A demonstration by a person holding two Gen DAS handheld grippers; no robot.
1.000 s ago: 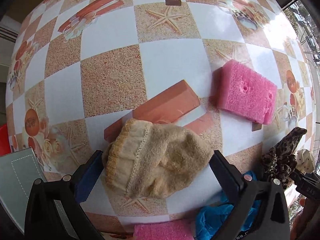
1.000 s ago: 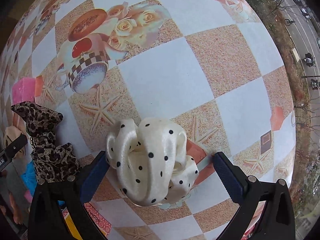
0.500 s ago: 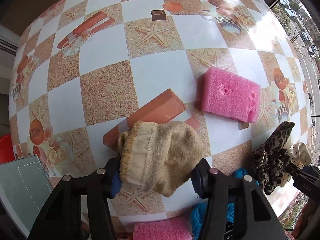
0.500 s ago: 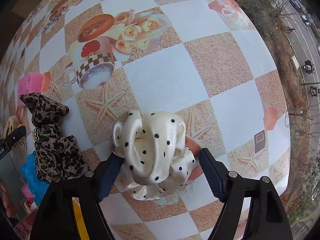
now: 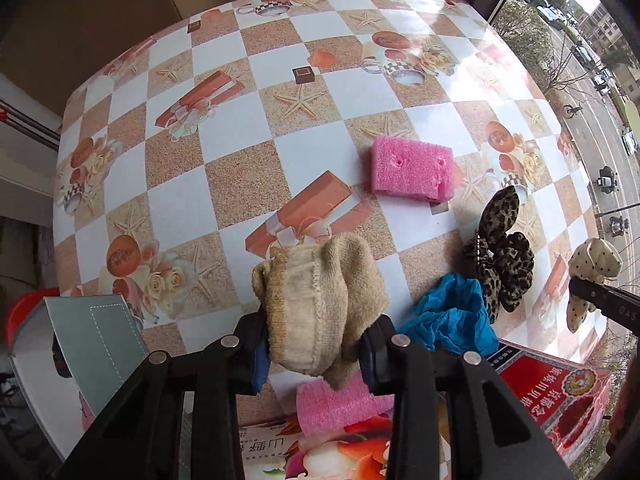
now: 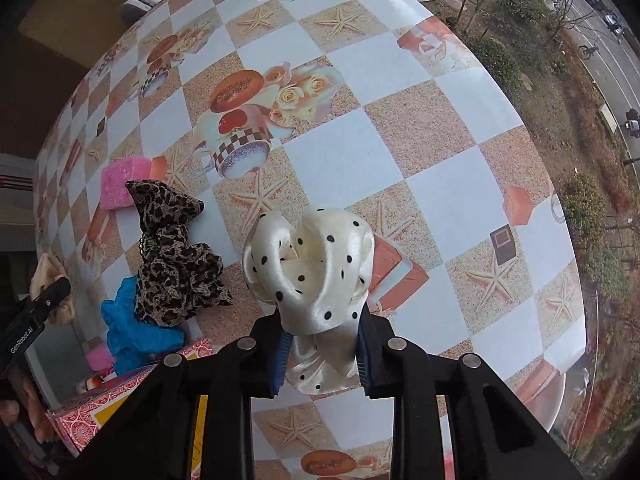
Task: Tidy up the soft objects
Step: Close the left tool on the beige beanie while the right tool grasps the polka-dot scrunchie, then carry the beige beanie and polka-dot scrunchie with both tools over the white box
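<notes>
My left gripper points straight down over the checked tablecloth. Its jaws are closing, and the pads press on a beige knitted sock that hangs above the table. My right gripper is shut on a cream polka-dot scrunchie, also lifted off the cloth. Still on the table are a pink sponge, a leopard-print scrunchie and a crumpled blue cloth. A second pink sponge lies below the left fingers.
A red printed box and a floral box sit at the near table edge. A grey-green pouch lies at the near left corner. A window onto a street runs along the table's right side.
Both grippers went from wide open to closed on their items, the left on the sock and the right on the polka-dot scrunchie. Both then rose, lifting the items off the table.
</notes>
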